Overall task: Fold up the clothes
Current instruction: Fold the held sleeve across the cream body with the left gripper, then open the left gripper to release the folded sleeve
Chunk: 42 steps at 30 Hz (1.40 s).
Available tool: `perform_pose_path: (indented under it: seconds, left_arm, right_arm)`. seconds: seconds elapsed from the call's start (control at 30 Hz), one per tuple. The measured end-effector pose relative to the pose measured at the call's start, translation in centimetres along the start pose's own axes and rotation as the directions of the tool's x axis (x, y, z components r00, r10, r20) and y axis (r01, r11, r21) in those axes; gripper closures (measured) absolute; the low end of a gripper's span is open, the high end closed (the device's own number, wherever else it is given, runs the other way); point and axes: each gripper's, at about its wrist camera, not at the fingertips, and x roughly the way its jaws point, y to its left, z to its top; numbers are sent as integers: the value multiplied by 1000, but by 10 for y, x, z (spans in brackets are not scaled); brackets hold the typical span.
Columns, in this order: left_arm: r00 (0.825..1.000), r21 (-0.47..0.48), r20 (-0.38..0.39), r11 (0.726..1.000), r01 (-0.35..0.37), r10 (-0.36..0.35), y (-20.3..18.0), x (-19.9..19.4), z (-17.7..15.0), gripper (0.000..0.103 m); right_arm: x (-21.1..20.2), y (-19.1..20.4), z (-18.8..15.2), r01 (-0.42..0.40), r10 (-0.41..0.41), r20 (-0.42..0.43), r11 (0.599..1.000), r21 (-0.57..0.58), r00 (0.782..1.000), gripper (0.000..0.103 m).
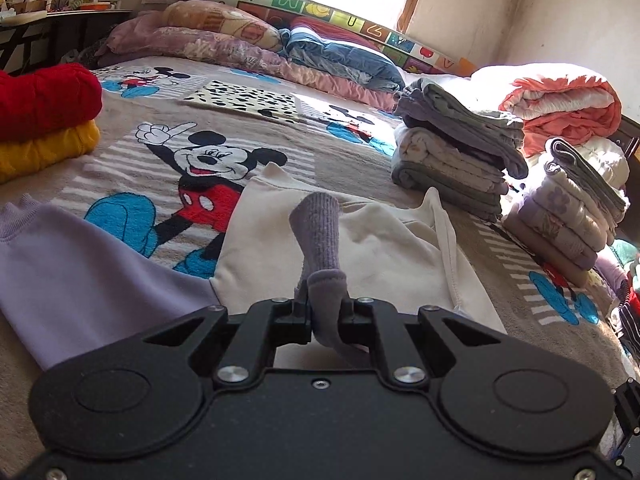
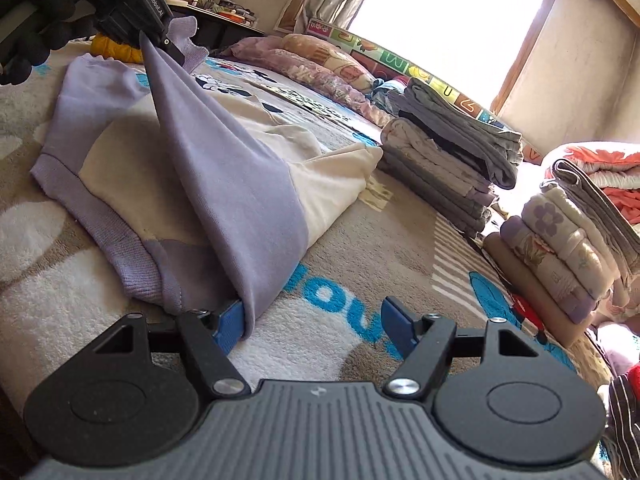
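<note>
**Lilac sleeve lifted over a cream-and-lilac sweatshirt on a cartoon-print bed cover**

Nearest in the right wrist view, the right gripper (image 2: 314, 322) is seen with its two blue-padded fingers (image 2: 398, 326) spread wide apart; nothing is held between them, and the fabric of the raised sleeve is draped against the left pad. Nearest in the left wrist view, the left gripper (image 1: 325, 312) is seen clamped together on the ribbed lilac cuff (image 1: 320, 236), which stands up from between its black fingers. In the right wrist view this same gripper is seen at the upper left, held by a hand in a black glove (image 2: 30, 12).

One garment is being handled: a soft cream-and-lilac sweatshirt (image 2: 224, 176), laid flat on the beige cartoon-mouse bed cover (image 1: 192, 168). Its body is cream, its sleeves and ribbed hem band lilac. One sleeve (image 2: 224, 168) is pulled up from the body into a taut slanted sheet towards the left gripper; the other sleeve (image 1: 80, 276) lies flat on the cover.

Beyond the sweatshirt, two stacks of folded grey, cream and floral cloth are seen to the right: a taller stack (image 2: 448, 160) further in and a smaller stack (image 2: 568, 232) nearer the edge. To the left, two folded pieces are piled, one red (image 1: 44, 100) over one yellow (image 1: 44, 152). Behind the stacks, a rolled coral-and-white quilt (image 1: 560, 104) is seen. Furthest off, pillows and folded bedding (image 1: 248, 48) are lined along the wall under one bright window (image 2: 452, 12).
</note>
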Motion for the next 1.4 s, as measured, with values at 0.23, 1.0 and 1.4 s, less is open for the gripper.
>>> perform_pose_path:
  seconds: [0.23, 1.0, 1.4]
  left_arm:
    - [998, -42, -47, 999, -34, 32, 14, 14, -10, 95]
    - [999, -56, 30, 998, -23, 25, 19, 16, -13, 95]
    - [991, -157, -22, 979, -131, 129, 46, 13, -11, 78]
  right_arm:
    - [-2, 1, 0, 3, -3, -10, 1000, -20, 1000, 31]
    - [-3, 15, 24, -201, 202, 28, 979, -15, 979, 31]
    - [10, 8, 38, -356, 348, 103, 931, 75, 932, 31]
